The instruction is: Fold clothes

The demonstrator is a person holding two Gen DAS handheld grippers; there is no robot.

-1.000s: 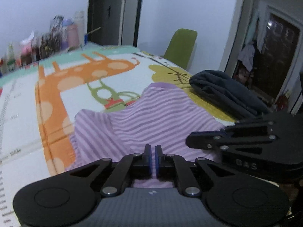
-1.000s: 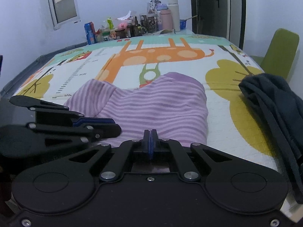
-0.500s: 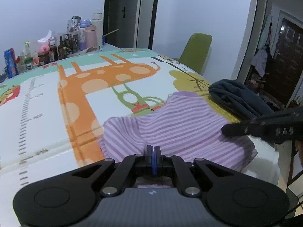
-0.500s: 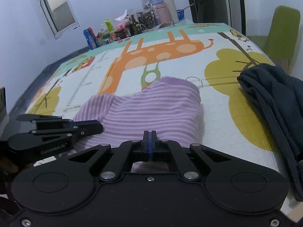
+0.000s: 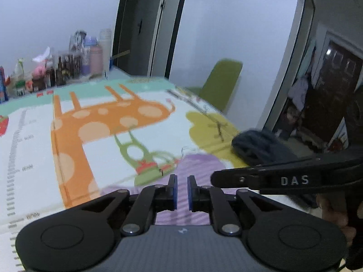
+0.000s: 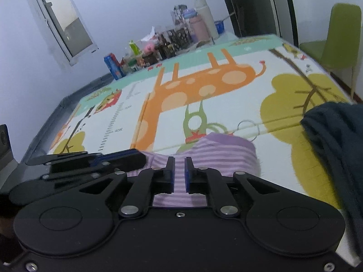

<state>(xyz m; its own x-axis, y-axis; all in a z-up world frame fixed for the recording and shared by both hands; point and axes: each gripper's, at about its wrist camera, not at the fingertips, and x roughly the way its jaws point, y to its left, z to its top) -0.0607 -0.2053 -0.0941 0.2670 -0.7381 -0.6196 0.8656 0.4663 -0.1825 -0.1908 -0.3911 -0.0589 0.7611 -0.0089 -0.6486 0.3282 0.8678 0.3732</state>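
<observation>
A purple striped garment (image 5: 199, 165) (image 6: 226, 154) lies bunched and folded on the giraffe play mat (image 5: 34, 147) (image 6: 226, 104). My left gripper (image 5: 181, 181) hangs above its near edge, and its jaws are opening. A narrow gap shows between the blue pads, and the cloth is seen through it but is not pinched. My right gripper (image 6: 179, 165) stands the same way over the garment's near edge, jaws opening with nothing pressed between them. Each gripper shows side-on in the other's view: the right gripper (image 5: 226, 179) and the left gripper (image 6: 136, 158).
A dark blue garment (image 5: 258, 147) (image 6: 335, 131) lies heaped at the mat's right edge. Several bottles and jars (image 5: 68, 68) (image 6: 170, 40) crowd the far end. A green chair (image 5: 222, 81) (image 6: 340, 36) stands beyond the right side, near a doorway.
Both grippers have lifted and drawn back from the striped garment. Their jaws, pressed together before, now stand slightly apart. The garment stays down on the mat.
</observation>
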